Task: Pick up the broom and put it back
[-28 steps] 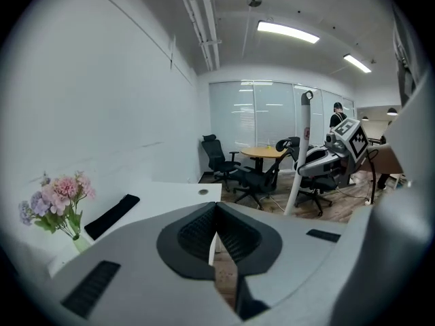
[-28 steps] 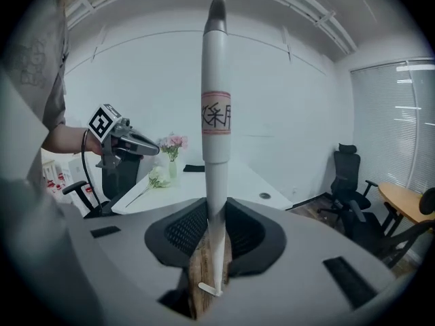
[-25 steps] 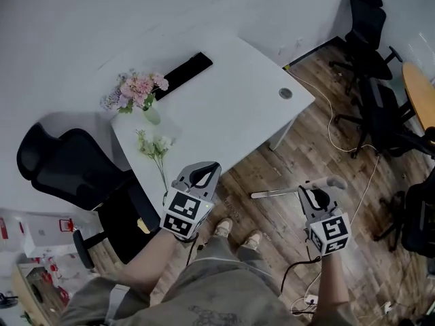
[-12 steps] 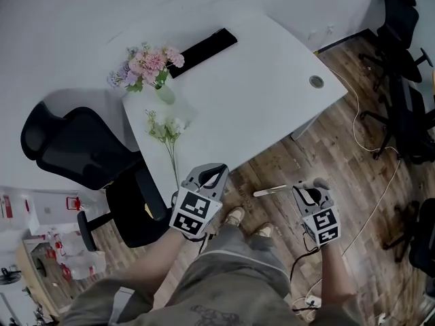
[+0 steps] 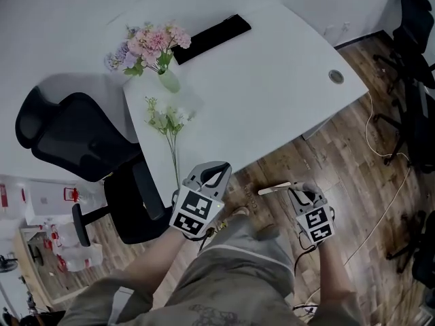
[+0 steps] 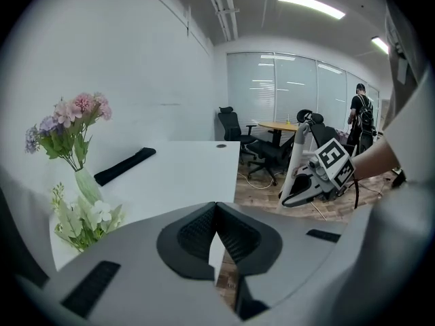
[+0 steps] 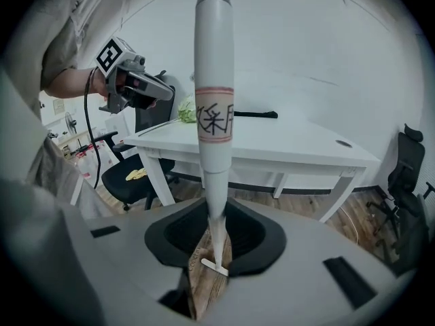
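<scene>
The broom's white handle [image 7: 213,94] stands upright through my right gripper [image 7: 216,244], which is shut on its thin lower end. A red-edged label with dark writing wraps the handle. In the head view the handle [image 5: 273,189] sticks out leftward from the right gripper [image 5: 297,191] over the wooden floor; the broom's head is hidden. My left gripper [image 5: 217,171] hangs by the desk's near edge, apart from the broom. In the left gripper view its pads meet at the tip, so the left gripper [image 6: 216,208] is shut with nothing in it. That view also shows the handle [image 6: 296,160].
A white desk [image 5: 272,94] carries a vase of pink flowers [image 5: 153,46], loose flower stems [image 5: 168,124] and a black bar [image 5: 211,30]. A black office chair [image 5: 75,141] stands at the left and more chairs [image 5: 416,26] at the right. Cables [image 5: 380,202] lie on the floor.
Both grippers have sunk lower and closer to the person's legs. The right gripper kept the broom handle, which now shows shorter in the head view.
</scene>
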{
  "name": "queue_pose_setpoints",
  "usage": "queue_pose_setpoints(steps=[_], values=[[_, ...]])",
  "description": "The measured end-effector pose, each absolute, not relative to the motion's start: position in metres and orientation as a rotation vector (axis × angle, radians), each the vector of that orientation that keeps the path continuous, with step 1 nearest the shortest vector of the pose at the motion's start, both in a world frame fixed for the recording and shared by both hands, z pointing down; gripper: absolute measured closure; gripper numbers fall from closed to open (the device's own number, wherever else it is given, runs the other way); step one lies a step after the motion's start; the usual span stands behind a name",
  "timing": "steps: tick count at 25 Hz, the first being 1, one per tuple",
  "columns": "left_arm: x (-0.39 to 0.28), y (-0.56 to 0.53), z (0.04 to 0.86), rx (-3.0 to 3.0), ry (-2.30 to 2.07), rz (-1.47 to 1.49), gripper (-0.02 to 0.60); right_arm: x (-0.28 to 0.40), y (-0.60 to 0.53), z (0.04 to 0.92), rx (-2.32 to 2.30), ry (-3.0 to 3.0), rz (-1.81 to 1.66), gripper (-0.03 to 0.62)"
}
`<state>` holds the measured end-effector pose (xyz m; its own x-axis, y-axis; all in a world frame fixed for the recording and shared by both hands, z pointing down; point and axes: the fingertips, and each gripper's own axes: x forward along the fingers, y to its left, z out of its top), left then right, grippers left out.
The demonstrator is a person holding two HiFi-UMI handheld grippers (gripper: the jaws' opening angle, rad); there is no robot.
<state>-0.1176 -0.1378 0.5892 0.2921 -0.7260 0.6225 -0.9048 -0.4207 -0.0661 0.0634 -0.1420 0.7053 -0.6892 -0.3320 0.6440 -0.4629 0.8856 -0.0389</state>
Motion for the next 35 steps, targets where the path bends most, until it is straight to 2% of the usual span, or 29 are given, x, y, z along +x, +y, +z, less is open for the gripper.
queue_pose_setpoints(steps=[24, 30, 35], values=[[-0.144, -0.154, 0.597, 2.186, -1.502, 0.795, 0.565, -0.034, -0.204, 0.725, 0.592, -2.482, 0.462, 0.476], [-0.148, -0.156, 0.597, 2.171, -1.475, 0.808, 0.565, -0.024, -0.205, 0.720, 0.610, -2.419, 0.460, 0.406], [-0.144, -0.162, 0.572, 2.209, -1.462, 0.782, 0.565, -0.004, -0.207, 0.670, 0.689, -2.442, 0.423, 0.404]])
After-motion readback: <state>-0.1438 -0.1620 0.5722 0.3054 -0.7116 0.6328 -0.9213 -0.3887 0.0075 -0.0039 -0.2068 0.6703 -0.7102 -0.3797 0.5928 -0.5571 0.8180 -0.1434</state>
